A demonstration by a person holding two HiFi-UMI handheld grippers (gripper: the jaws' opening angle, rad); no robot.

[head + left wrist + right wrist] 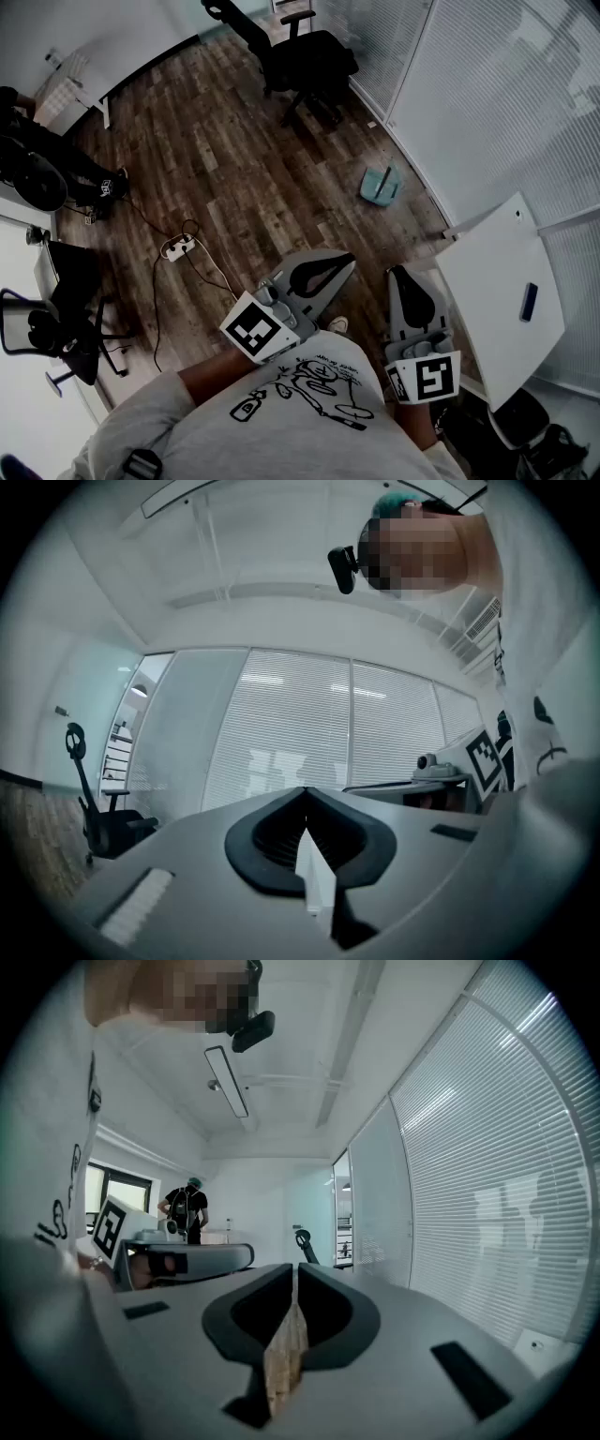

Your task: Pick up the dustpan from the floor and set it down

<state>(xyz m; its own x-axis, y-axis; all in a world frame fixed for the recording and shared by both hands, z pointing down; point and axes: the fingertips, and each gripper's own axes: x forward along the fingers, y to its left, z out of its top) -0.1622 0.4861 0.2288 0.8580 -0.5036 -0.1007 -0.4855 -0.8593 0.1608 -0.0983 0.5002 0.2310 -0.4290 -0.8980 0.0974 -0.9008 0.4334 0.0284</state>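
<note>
The teal dustpan [380,184] lies on the wooden floor near the glass wall with blinds, well ahead of both grippers. My left gripper [349,259] is held in front of my chest, its jaws together with nothing between them; in the left gripper view its tips [305,791] meet in front of the blinds. My right gripper [397,273] is beside it, a little to the right, also shut and empty, with its tips [294,1267] closed. Neither gripper is near the dustpan.
A black office chair [309,61] stands on the floor beyond the dustpan. A white table [502,291] with a small dark object [529,302] is at my right. A power strip with cables [176,247] lies at left. A person [187,1208] stands further off.
</note>
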